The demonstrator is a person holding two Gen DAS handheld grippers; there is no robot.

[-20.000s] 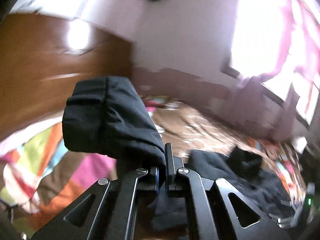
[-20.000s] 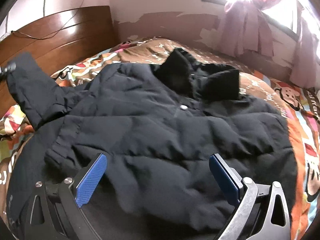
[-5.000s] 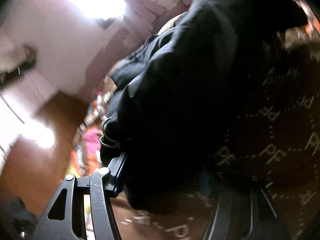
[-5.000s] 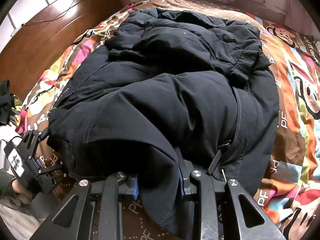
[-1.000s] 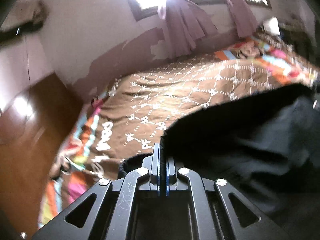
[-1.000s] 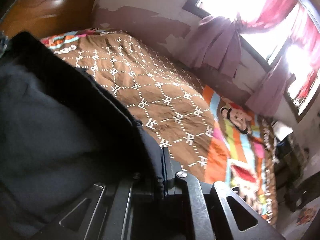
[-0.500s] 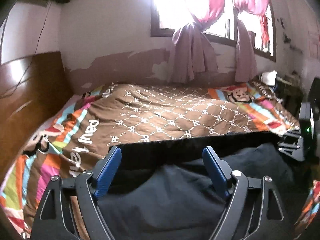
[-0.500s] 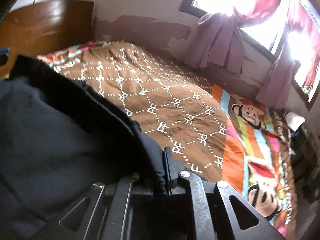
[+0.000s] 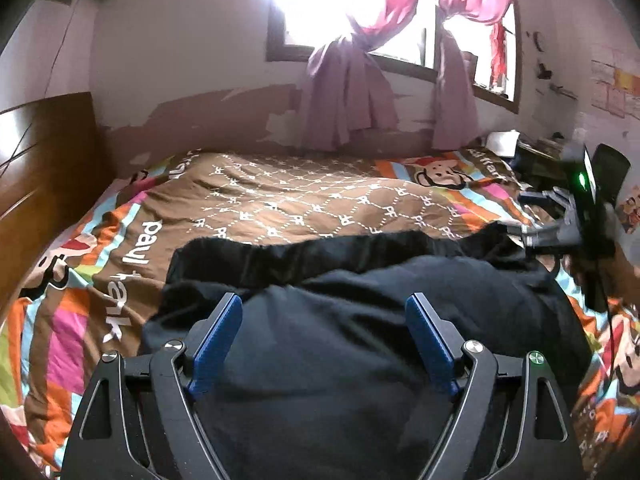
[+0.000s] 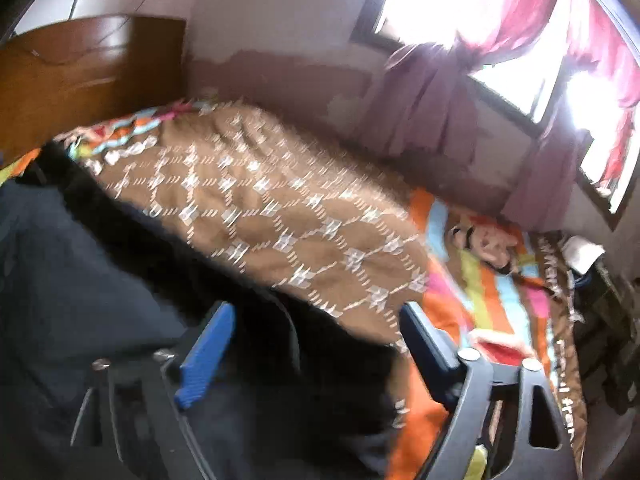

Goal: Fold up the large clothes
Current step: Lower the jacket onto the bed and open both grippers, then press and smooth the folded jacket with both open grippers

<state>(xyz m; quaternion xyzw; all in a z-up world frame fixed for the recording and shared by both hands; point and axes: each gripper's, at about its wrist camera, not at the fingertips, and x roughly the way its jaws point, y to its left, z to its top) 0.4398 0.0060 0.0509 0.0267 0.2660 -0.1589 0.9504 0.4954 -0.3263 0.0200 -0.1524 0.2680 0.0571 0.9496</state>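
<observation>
A big black padded jacket (image 9: 360, 320) lies folded in a thick bundle on the near part of the bed. Its far edge runs across the brown quilt (image 9: 304, 200). My left gripper (image 9: 324, 320) hovers just over the bundle, open, its blue pads (image 9: 218, 328) wide apart and clear of the cloth. In the right wrist view the jacket (image 10: 80, 280) fills the lower left. My right gripper (image 10: 316, 328) is over its right edge; its jaws are opening, the cloth lies loose under them and the pads do not press on it. The right gripper (image 9: 568, 220) also shows at the far right.
The bed's quilt has bright cartoon borders (image 9: 80, 280). A brown wooden headboard (image 9: 44, 160) stands at the left. Behind the bed are a patchy wall and a window with pink curtains (image 9: 348, 96). Dark clutter (image 10: 608, 320) sits past the bed's right side.
Both grippers have let go of the jacket's edge and opened wide, the left first, the right just now. The jacket has dropped onto the bed. Both hands have lifted and drawn back a little.
</observation>
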